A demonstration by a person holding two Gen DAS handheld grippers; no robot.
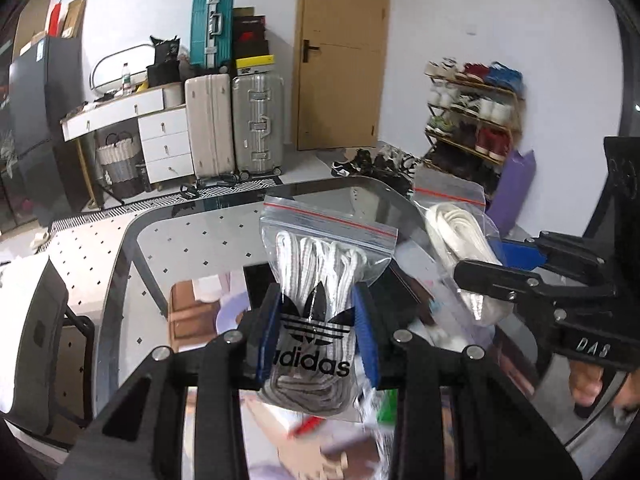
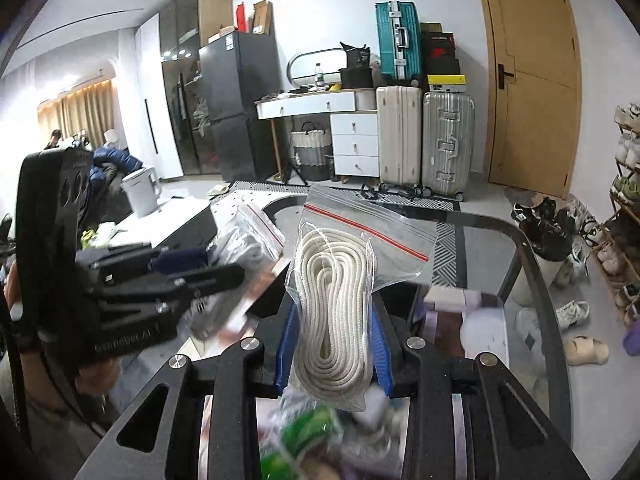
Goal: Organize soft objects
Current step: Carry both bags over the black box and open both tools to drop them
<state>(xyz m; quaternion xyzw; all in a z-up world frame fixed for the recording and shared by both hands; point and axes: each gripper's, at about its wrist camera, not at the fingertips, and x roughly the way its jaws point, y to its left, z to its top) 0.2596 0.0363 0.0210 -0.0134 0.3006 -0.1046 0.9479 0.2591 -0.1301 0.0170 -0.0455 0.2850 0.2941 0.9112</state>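
My left gripper (image 1: 318,332) is shut on a clear zip bag of grey-white laces with an adidas logo (image 1: 320,280), held upright above the glass table (image 1: 168,248). My right gripper (image 2: 334,340) is shut on a clear zip bag of cream rope (image 2: 336,288), also held up. Each gripper shows in the other's view: the right gripper (image 1: 516,268) with its rope bag (image 1: 460,248) at the right, the left gripper (image 2: 192,272) with its lace bag (image 2: 248,240) at the left. The two bags are side by side, close together.
Blurred soft items, some green and purple, lie below both grippers (image 2: 304,440). The room holds suitcases (image 1: 236,128), a white drawer desk (image 1: 160,136), a shoe rack (image 1: 472,120), a door (image 1: 340,52) and a white kettle (image 2: 140,192).
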